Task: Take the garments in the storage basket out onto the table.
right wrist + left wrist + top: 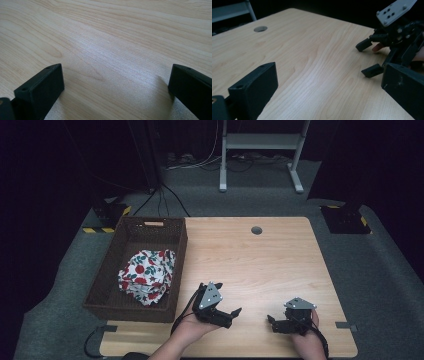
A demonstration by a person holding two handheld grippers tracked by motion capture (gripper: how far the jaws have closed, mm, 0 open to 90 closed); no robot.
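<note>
Counter (280, 265) is pale wood grain, smooth with a soft sheen. Basket (107, 285) at left of frame is dark woven wicker, rough. Cloth (147, 275) inside is printed cotton-looking fabric, matt. Both claws, left (227, 316) and right (272, 322), are matt black plastic.

Both grippers are sitting low in the high view. The left gripper (231, 316), at lower centre, is resting in an upturned palm with jaws spread wide. The right gripper (272, 322), at lower right, is pointing left with jaws parted.
</note>
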